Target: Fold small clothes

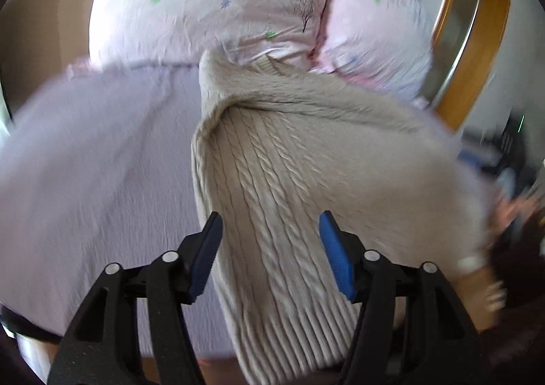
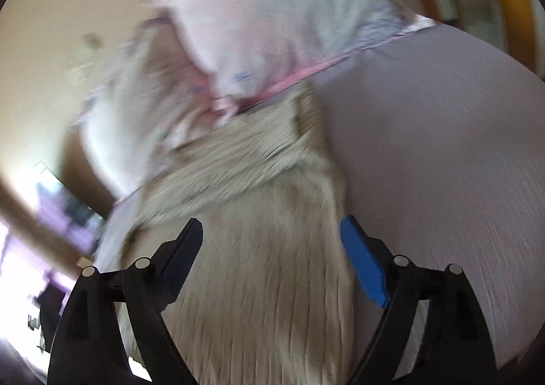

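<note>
Left wrist view: the left tongs (image 1: 270,226) stand wide apart, straddling a beige cable-knit sweater (image 1: 272,163) without clamping it. It lies partly folded on a lavender bed sheet (image 1: 95,153), below pink pillows (image 1: 211,3). A hand (image 1: 490,279) appears at right.

Right wrist view, blurred: the right tongs (image 2: 272,231) also gape over the sweater (image 2: 265,283), gripping nothing.

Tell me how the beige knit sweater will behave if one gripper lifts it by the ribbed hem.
The sweater will likely sag and drape: it already lies folded over itself on the bed sheet. Its thick cable knit suggests some weight for its size. The ribbed, textured surface should probably grip rather than slip between the blue pads.
</note>
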A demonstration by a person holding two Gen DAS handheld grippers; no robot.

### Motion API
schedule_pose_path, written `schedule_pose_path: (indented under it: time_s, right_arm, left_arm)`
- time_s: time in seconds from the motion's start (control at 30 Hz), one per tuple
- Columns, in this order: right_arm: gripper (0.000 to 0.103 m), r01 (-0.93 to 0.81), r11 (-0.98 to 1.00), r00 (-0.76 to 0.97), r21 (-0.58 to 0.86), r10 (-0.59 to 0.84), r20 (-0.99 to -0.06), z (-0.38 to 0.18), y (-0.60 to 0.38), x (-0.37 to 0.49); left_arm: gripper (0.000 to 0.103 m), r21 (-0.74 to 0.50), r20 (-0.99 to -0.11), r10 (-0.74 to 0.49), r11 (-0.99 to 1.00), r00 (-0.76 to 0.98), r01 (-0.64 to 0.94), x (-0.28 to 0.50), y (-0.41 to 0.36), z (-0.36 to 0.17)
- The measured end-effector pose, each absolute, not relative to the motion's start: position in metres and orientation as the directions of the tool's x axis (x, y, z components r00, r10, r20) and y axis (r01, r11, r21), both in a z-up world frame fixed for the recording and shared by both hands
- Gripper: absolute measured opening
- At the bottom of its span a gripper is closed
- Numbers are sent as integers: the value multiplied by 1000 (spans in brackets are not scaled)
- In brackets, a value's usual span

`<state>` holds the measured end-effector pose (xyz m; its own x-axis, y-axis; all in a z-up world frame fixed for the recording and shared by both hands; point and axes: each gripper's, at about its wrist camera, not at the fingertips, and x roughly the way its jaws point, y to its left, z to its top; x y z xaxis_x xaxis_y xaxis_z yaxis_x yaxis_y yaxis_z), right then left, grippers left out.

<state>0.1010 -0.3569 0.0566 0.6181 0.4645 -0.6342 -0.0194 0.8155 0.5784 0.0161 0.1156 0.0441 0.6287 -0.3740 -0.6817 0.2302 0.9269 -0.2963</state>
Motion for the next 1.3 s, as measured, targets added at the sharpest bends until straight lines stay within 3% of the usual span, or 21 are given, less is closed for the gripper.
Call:
schedule_pose_path:
  time_s: [0.17, 0.4, 0.57, 0.63, 0.67, 0.7, 0.73, 0.77, 0.93, 1.03, 1.17, 1.3]
  right_arm:
    - [84, 19, 867, 501, 499, 424, -755, 39, -364, 66]
    - [78, -120, 806, 402, 579, 573, -714, 38, -344, 46]
    - [74, -184, 727, 365, 662, 676, -640, 33, -339, 23]
    - [57, -186, 703, 360, 686, 698, -619, 27, -337, 20]
    - [51, -184, 693, 353, 697, 709, -611, 24, -336, 20]
    - [34, -185, 686, 348, 704, 716, -605, 20, -336, 19]
    - [17, -190, 675, 351, 713, 725, -593, 19, -336, 20]
    - [13, -198, 664, 364, 721, 733, -575, 20, -336, 23]
    - [10, -337, 575, 531, 746, 770, -353, 69, -351, 45]
    - [10, -393, 594, 605, 702, 742, -290, 104, -357, 85]
    - [10, -345, 643, 681, 684, 673, -288, 122, -359, 161]
    - [10, -153, 699, 730, 698, 557, -398, 92, -360, 257]
  left_arm:
    - [63, -376, -704, -385, 915, 597, 146, 5, 149, 34]
    - [62, -367, -761, -398, 915, 512, 166, 7, 123, 22]
    - [53, -321, -805, -368, 930, 465, 181, 2, 102, 19]
    - [45, -310, -819, -351, 936, 455, 164, 1, 99, 18]
    - [35, -298, -831, -330, 944, 448, 144, 2, 99, 18]
    - [27, -296, -837, -324, 946, 441, 133, 2, 100, 18]
    - [9, -309, -841, -331, 943, 427, 122, 3, 101, 17]
    - [9, -339, -839, -353, 934, 413, 111, 4, 103, 14]
    - [8, -426, -776, -445, 892, 447, 150, 12, 108, 28]
    - [8, -470, -689, -501, 859, 525, 202, 38, 113, 60]
    - [8, -469, -602, -477, 860, 640, 199, 104, 120, 100]
    - [8, -499, -593, -408, 863, 695, 81, 192, 129, 97]
